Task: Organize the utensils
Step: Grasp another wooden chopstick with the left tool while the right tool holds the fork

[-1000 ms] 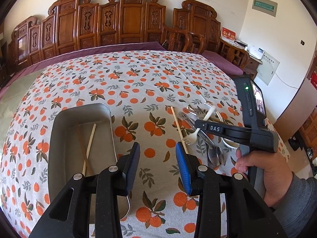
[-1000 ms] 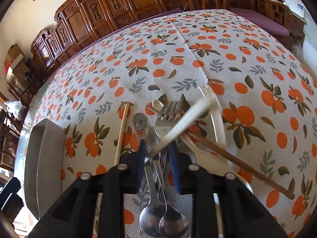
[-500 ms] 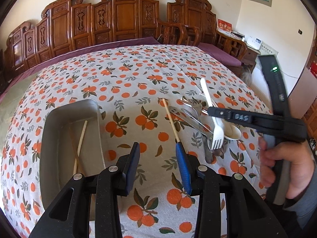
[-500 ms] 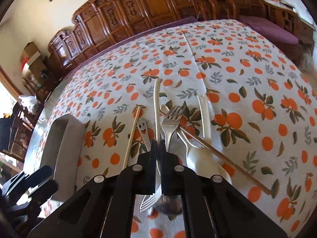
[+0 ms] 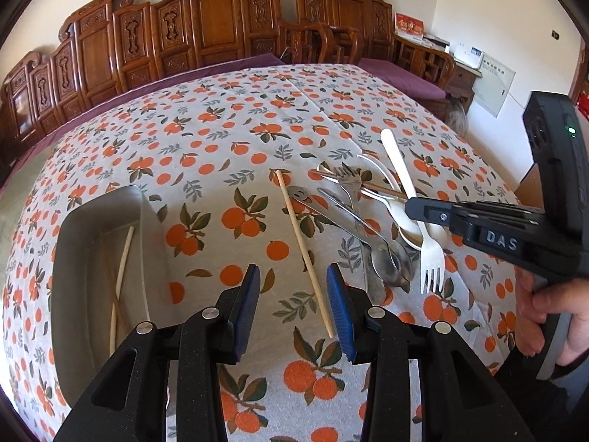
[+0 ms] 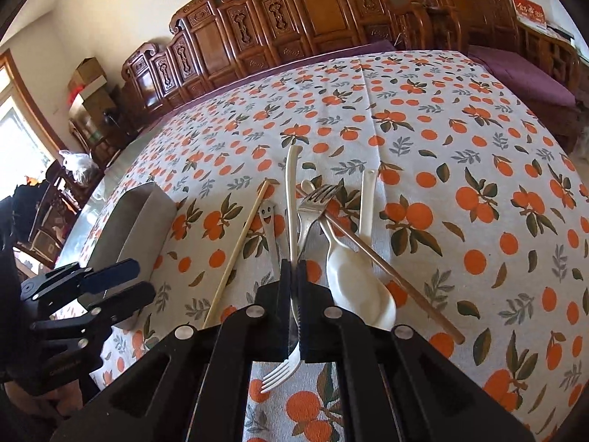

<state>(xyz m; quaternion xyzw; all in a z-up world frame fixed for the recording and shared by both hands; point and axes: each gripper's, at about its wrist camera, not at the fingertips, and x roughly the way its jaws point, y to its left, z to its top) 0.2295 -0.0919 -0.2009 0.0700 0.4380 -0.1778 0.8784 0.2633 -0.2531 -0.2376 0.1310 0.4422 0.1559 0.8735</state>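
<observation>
My right gripper [image 6: 294, 269] is shut on a white plastic fork [image 6: 291, 191], held by the middle of its handle above the table, tines [image 6: 281, 372] toward the camera. In the left wrist view the fork [image 5: 405, 184] hangs tines-down from the right gripper [image 5: 410, 208]. Below it lies a pile: a metal fork [image 6: 316, 199], a white spoon [image 6: 357, 283], a brown chopstick [image 6: 386, 269] and metal spoons [image 5: 390, 261]. My left gripper [image 5: 292, 276] is open above a pale chopstick [image 5: 302, 246] lying on the cloth. A steel tray [image 5: 84, 258] at the left holds two chopsticks [image 5: 123, 265].
The table carries an orange-print cloth [image 5: 228, 140]. Carved wooden chairs [image 5: 221, 25] line the far side. A person's hand [image 5: 552, 305] grips the right tool at the right edge. The left gripper [image 6: 141, 280] shows beside the tray [image 6: 136, 228] in the right wrist view.
The right gripper closed on the white fork and lifted it off the pile. The left gripper moved right from the tray's edge to over the pale chopstick.
</observation>
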